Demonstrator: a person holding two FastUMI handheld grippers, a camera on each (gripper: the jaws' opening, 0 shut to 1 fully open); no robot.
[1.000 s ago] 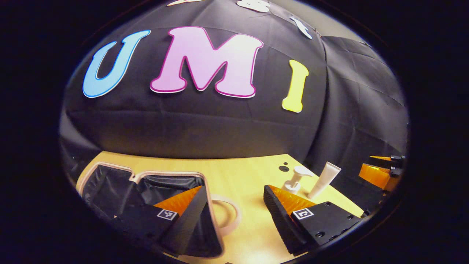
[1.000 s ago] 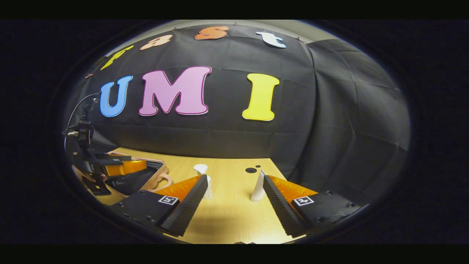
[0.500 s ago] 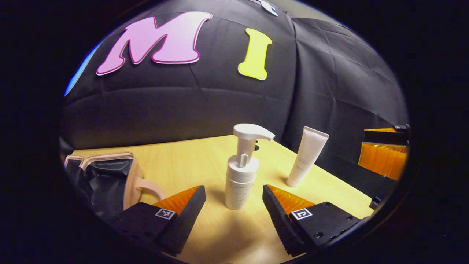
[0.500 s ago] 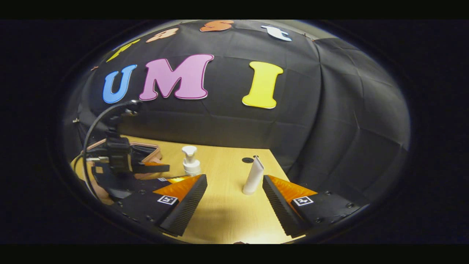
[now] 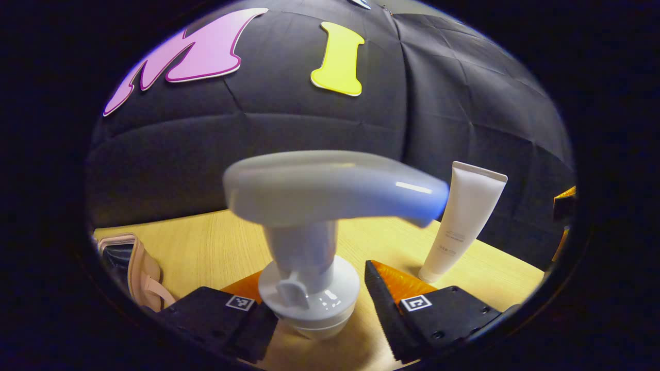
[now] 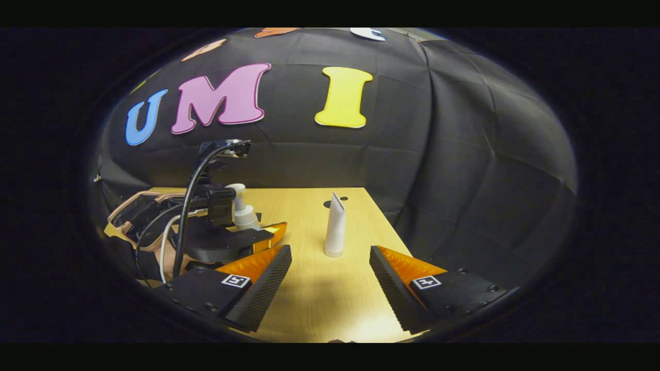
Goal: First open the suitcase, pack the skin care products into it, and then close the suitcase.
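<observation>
A white pump bottle (image 5: 314, 226) stands upright on the wooden table (image 5: 201, 242), very close and between the fingers of my left gripper (image 5: 317, 281), which is open around its body. A white tube (image 5: 464, 216) stands on its cap to the right of it. The pink suitcase (image 5: 139, 268) lies open at the far left, showing its dark lining. In the right gripper view my right gripper (image 6: 330, 250) is open just short of the white tube (image 6: 335, 226). The left gripper (image 6: 258, 232) sits around the pump bottle (image 6: 240, 208), with the open suitcase (image 6: 139, 206) behind it.
The table (image 6: 319, 304) ends a little past the tube on the right, where the black cloth wall hangs. A dark round hole (image 6: 327, 204) marks the tabletop behind the tube. Cables (image 6: 191, 206) arch over the left gripper.
My left gripper swung right from the suitcase and moved in until the pump bottle stands between its fingers. My right gripper came closer to the tube.
</observation>
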